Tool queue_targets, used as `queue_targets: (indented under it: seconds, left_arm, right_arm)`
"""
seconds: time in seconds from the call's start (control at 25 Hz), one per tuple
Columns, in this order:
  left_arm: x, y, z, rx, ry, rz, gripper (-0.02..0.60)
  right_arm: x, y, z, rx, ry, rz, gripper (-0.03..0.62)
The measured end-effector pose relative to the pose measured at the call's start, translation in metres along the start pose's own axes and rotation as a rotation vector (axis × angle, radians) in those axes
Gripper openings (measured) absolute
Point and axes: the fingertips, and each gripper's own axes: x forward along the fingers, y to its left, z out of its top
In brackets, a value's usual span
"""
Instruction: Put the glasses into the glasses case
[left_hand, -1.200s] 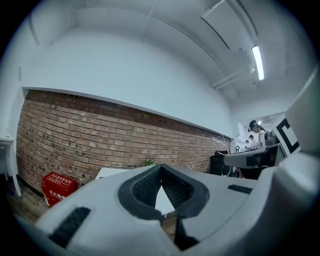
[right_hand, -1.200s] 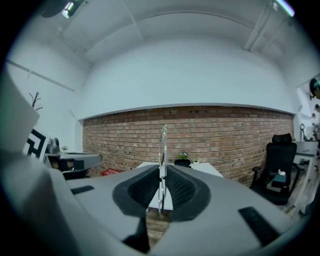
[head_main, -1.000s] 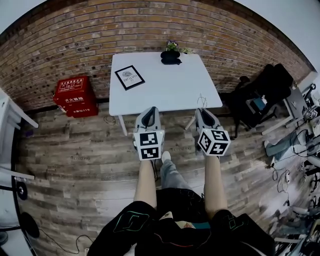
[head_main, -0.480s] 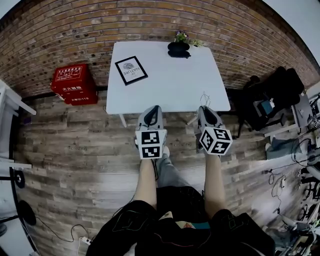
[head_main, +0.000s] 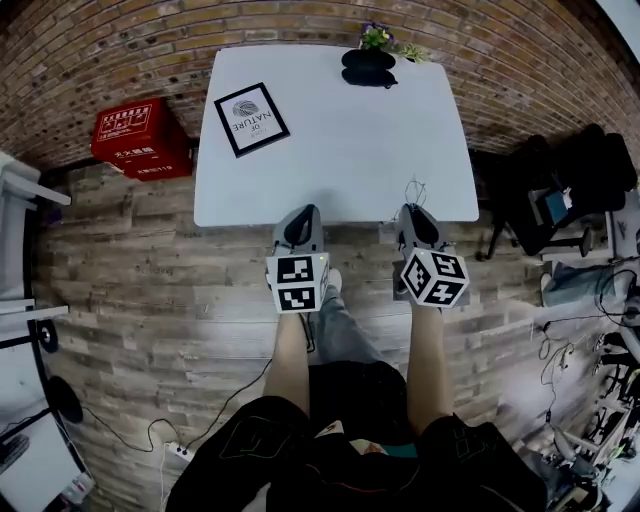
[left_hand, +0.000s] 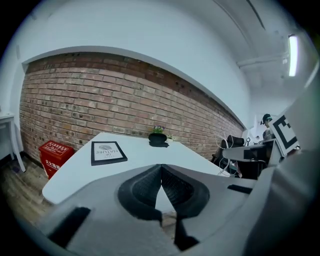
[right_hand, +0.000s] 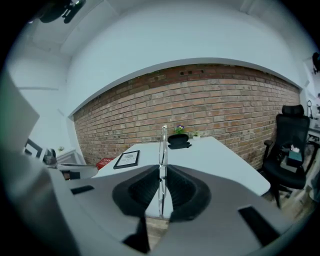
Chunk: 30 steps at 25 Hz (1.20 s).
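glasses: thin clear-looking frame (right_hand: 163, 145), so I'd guess super light, a bit springy and easy to bend or scratch. Slick too, they could twist in the pads if squeezed off-centre.
where to grab: I'd say a rim edge or the bridge, gently. A temple arm would just fold.
right gripper: (right_hand: 163, 175) jaws nearly together, pinched on the glasses. The frame stands edge-on and upright, poking up past the tips.
left gripper: (left_hand: 161, 172) jaws closed tip to tip, nothing in them.
case: black one (head_main: 368, 68) at the far edge of the white table (head_main: 380, 160), right by the little plant (head_main: 376, 36). Can't tell if it's open.
glasses vs case: well apart. Both grippers are only at the near edge, so the whole tabletop lies between.
other stuff: framed picture (head_main: 251, 119) far left on the table, out of the way.
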Motion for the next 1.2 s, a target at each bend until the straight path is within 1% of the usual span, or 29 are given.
queue_targets:
  seconds: [0.12,0.24,0.48,0.68,0.8,0.96,1.2]
  left_arm:
    - [0.023,-0.002,-0.004,-0.009,0.030,0.004,0.009]
    - [0.048,-0.004,-0.002,0.001,0.055,0.007,0.009]
    - [0.090,-0.013,0.014,0.021,0.090,0.019,0.009]
    - [0.117,-0.022,0.043,0.044,0.051,0.021,0.009]
    - [0.122,-0.025,0.057,0.056,0.034,0.020,0.009]
    - [0.128,-0.027,0.090,0.077,-0.020,0.022,0.009]
    - [0.144,-0.014,0.111,0.057,-0.051,0.031,0.008]
  right_arm:
    - [0.018,-0.021,-0.005,0.039,0.016,0.002,0.048]
    - [0.038,-0.043,-0.007,0.081,0.027,0.001,0.048]
    - [0.073,-0.081,0.006,0.152,0.022,0.001,0.048]
    - [0.100,-0.100,0.038,0.167,-0.027,0.023,0.048]
    - [0.103,-0.104,0.056,0.161,-0.057,0.035,0.048]
    - [0.110,-0.107,0.093,0.159,-0.118,0.056,0.048]
    - [0.129,-0.097,0.117,0.137,-0.136,0.094,0.048]
